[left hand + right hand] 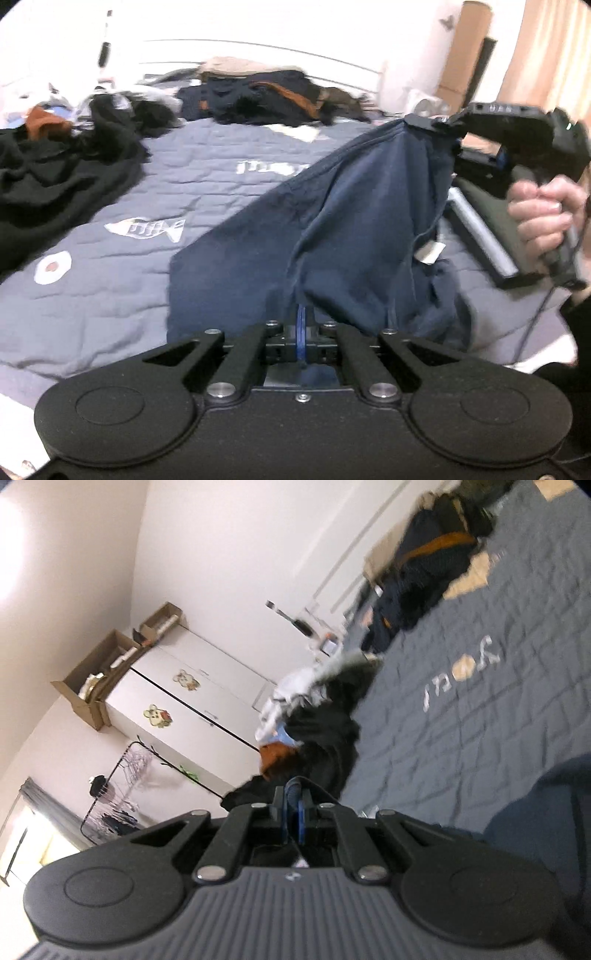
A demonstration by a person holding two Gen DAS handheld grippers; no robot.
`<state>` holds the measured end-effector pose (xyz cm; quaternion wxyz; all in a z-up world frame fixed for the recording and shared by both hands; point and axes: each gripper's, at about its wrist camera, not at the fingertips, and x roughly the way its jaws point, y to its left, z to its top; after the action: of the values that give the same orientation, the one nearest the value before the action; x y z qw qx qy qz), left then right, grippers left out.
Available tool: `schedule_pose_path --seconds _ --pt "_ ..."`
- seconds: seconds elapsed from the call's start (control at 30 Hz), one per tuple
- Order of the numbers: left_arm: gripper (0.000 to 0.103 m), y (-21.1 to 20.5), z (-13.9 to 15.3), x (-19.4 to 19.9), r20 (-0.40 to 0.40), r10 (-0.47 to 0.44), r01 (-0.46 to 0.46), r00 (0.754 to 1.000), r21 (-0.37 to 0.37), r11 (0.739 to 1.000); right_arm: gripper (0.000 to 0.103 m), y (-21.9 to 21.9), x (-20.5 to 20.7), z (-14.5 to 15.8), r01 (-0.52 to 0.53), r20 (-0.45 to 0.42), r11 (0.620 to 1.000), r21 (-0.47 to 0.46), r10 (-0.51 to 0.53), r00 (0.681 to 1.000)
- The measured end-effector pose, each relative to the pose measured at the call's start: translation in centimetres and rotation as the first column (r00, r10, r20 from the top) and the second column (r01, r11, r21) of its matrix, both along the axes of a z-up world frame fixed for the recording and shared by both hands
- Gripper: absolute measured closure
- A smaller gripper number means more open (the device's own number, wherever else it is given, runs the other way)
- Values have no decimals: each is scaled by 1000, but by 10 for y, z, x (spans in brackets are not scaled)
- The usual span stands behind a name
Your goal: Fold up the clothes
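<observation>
A dark navy blue cotton garment (354,221) hangs stretched over the blue-grey quilted bed cover (110,206); its long axis slants from the near centre up to the far right; the left hand-held gripper (302,325) is clamped tight on its near lower edge; the right hand-held gripper (430,123), carried by a hand (543,218), is pinched on its upper corner; a white label (428,253) dangles at the right; heaps of dark clothes (55,173) lie far left.
</observation>
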<state>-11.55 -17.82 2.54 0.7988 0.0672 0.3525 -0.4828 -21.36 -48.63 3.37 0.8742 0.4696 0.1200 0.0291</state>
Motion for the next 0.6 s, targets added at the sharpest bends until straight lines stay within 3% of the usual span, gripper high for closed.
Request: schedule_pose_path --seconds 0.1,0.13,0.2,0.23,0.27,0.4,0.53,0.6 --pt "99 -2 10 -12 -24 -33 32 999 -52 998 98 2 -5 10 14 -3 1000 -24 -14 1000" --pt "94 -5 9 -20 -44 -53 49 998 -70 996 98 3 -6 11 18 -7 1000 -25 -18 1000" --pt "70 -14 1 -32 -78 -73 65 994 -98 993 98 5 -7 16 18 -17 999 -33 -18 1000" --pt "51 -19 -5 -36 -95 -75 64 993 -112 992 98 7 -8 19 18 -23 999 -46 -19 1000" --pt "46 -24 -10 -39 -108 -76 62 991 -129 990 98 10 -11 22 15 -27 998 -57 -17 999" --pt "43 -42 -29 -42 -196 -55 16 979 -196 981 98 18 -19 39 12 -31 995 -95 -15 999" --pt "40 -58 -51 -28 -396 -73 -55 915 -301 952 98 26 -26 54 5 -44 991 -134 -11 999" --pt "33 -68 -60 -25 -459 -85 -81 884 -331 940 98 29 -29 58 7 -52 990 -141 -14 999"
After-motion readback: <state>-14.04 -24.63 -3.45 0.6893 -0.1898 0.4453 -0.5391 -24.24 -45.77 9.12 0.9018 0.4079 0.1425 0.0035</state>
